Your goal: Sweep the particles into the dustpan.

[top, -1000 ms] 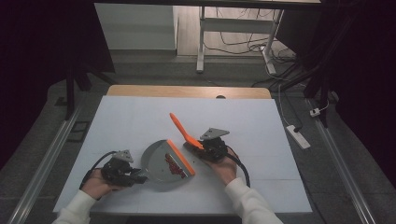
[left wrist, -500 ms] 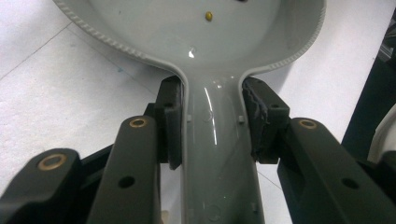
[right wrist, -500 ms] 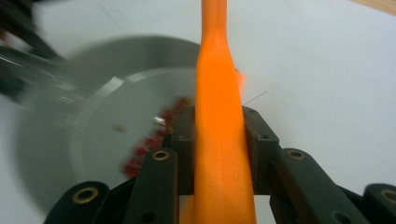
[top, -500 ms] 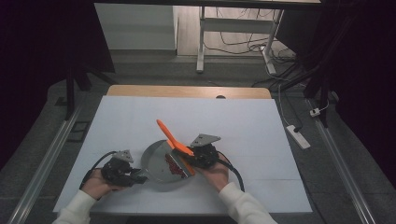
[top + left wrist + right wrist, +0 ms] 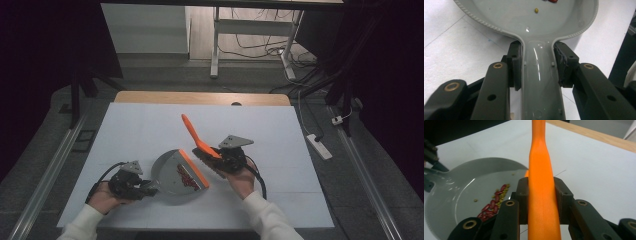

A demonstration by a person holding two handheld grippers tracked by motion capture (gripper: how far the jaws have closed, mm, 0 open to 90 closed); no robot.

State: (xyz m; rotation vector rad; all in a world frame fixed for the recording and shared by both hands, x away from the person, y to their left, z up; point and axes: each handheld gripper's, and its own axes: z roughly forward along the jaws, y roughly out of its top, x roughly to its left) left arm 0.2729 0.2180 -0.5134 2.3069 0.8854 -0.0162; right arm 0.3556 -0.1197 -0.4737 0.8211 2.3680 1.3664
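Beans (image 5: 491, 206) in dustpan (image 5: 172, 170), brush (image 5: 196, 135) beside

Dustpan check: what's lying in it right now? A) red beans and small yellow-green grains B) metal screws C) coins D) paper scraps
A: in the right gripper view, red beans and small yellow-green grains lie in a line inside the grey dustpan.

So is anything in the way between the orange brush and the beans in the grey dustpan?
Nothing visible. The orange plastic brush, in the right claw, sits just past the grey plastic dustpan's orange lip, and the red and yellow beans lie uncovered inside.
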